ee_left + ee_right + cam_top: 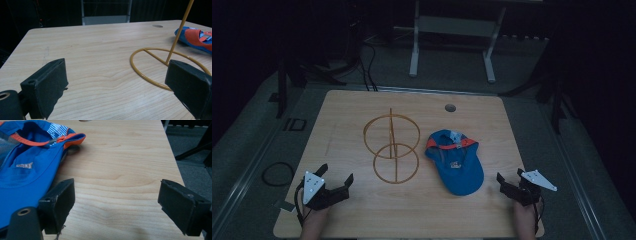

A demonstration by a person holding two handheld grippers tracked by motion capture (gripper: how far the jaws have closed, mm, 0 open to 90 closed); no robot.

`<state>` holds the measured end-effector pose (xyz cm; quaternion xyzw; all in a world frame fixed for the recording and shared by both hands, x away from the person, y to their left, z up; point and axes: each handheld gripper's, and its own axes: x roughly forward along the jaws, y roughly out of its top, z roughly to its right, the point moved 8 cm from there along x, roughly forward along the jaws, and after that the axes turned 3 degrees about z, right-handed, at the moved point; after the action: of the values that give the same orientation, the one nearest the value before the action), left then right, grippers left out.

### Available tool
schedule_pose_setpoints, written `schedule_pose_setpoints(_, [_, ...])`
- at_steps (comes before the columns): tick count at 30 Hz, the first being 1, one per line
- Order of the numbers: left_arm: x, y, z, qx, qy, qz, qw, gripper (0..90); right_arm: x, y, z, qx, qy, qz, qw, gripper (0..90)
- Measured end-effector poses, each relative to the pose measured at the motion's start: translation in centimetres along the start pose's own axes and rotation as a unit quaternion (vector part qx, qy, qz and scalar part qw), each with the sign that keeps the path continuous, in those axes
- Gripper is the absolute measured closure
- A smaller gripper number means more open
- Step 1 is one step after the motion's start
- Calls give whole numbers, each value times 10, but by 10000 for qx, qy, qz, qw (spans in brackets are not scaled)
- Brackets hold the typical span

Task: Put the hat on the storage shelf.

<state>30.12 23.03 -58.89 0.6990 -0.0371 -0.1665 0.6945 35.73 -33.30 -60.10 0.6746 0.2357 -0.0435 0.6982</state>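
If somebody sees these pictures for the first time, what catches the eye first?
Probably the blue cap with orange trim, lying right of centre on the wooden table. Beside it, to the left, stands a yellow wire stand. Both grippers, left and right, wait open near the front corners.

Left gripper view: wire stand (160,65) pole cut off at top edge of frame, ring's right side hidden behind the right jaw at lower right. Cap (197,37) cropped by right edge, only a blue and orange strip visible. Right gripper view: cap (27,167) cut off at left and top edges, small logo text too blurred to read. High view: cap (455,162) logo too small to tell; hands at bottom edge cropped; surroundings beyond bench (362,210) too dark to make out.
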Motion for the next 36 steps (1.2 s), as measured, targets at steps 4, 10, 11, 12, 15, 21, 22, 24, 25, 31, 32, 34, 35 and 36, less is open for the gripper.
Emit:
schedule_pose_setpoints(4, [-1, 0, 0, -13, -13, 7, 10000, 45, -1, 1, 3, 109, -96, 78, 9999, 143])
schedule_pose_setpoints(10, [1, 0, 2, 34, -95, -5, 9999, 45, -3, 1, 4, 527, 67, 156, 9985, 143])
schedule_pose_setpoints(11, [1, 0, 3, 44, -100, -2, 9999, 45, -3, 1, 2, 501, 99, 142, 9986, 142])
schedule_pose_setpoints(12, [0, 0, 3, 42, -104, 4, 9999, 45, -1, 1, 0, 443, 155, 95, 9989, 142])
schedule_pose_setpoints(15, [0, 1, 3, 43, -127, 62, 9999, 45, 1, 5, -3, 352, 376, -6, 9987, 142])
schedule_pose_setpoints(21, [-4, 6, 5, -22, -164, 226, 9996, 45, 5, 13, -2, 469, 569, -314, 9968, 143])
schedule_pose_setpoints(22, [-4, 7, 6, -30, -140, 215, 9997, 44, 6, 16, -1, 457, 580, -340, 9967, 142])
schedule_pose_setpoints(24, [-6, 8, 7, -75, -128, 183, 9997, 39, 6, 24, 0, 482, 604, -355, 9964, 143])
schedule_pose_setpoints(25, [-6, 9, 8, -84, -151, 176, 9997, 35, 7, 29, 0, 490, 624, -362, 9962, 142])
schedule_pose_setpoints(31, [-4, 7, 17, -211, -385, 101, 9990, 31, 13, 53, -7, 291, 967, -492, 9937, 135])
schedule_pose_setpoints(32, [-4, 6, 18, -100, -401, 71, 9991, 36, 15, 58, -9, 252, 983, -508, 9935, 135])
schedule_pose_setpoints(34, [-3, 5, 23, 124, -455, 59, 9989, 46, 18, 66, -13, 197, 1053, -544, 9928, 130])
schedule_pose_setpoints(35, [-2, 5, 25, 190, -491, 24, 9986, 46, 20, 70, -14, 134, 993, -528, 9936, 130])
schedule_pose_setpoints(36, [-2, 4, 26, 244, -525, -14, 9983, 46, 22, 74, -16, 47, 941, -535, 9941, 130])
